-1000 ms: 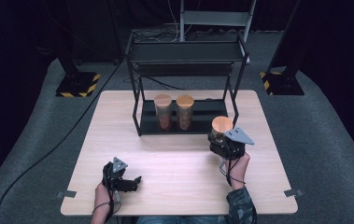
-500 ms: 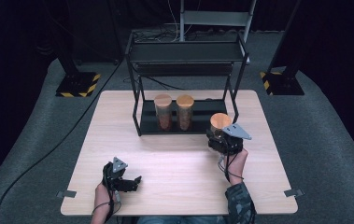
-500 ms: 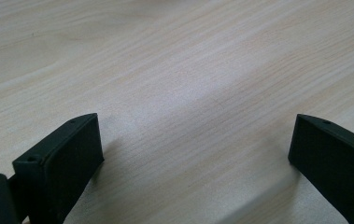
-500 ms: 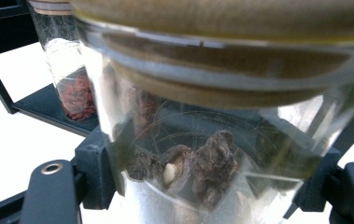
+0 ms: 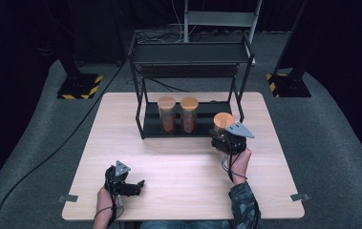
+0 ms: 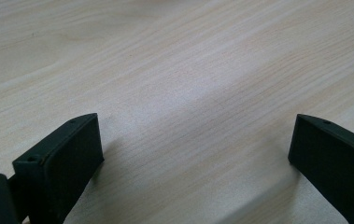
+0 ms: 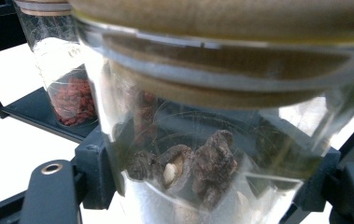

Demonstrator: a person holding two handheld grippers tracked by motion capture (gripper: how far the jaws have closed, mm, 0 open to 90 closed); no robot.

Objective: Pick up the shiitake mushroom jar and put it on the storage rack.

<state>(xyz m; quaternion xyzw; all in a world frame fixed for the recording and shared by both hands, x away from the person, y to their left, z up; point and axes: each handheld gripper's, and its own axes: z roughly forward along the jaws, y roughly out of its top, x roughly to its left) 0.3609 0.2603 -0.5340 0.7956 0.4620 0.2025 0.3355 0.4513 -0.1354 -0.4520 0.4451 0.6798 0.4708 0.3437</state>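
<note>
- Since a second ago the right gripper (image 5: 226, 139) has carried its jar (image 5: 223, 122) a little forward and leftward, toward the black rack (image 5: 143, 125); the left gripper (image 5: 123, 183) lies as before.
- Glass with a round wooden lid, the jar now stands upright at the right end of the rack's lower shelf, beside the front right post; whether it rests on the shelf or hangs just above it cannot be told.
- Through its clear wall, the right gripper view shows dark, wrinkled dried pieces (image 7: 191, 165) low in the jar, one with a pale spot.
- Clamped on the jar's body, the right gripper's jaws press it from both sides.
- Near the table's (image 5: 178, 167) front edge, the left gripper is spread wide and grasps nothing; bare wood shows between its jaws.
- Two more lidded jars (image 5: 178, 114) stand on the lower shelf, holding red contents.
- Most of the held jar's base is cut off at the bottom of the right gripper view, and its lid blurs across the top.
</note>
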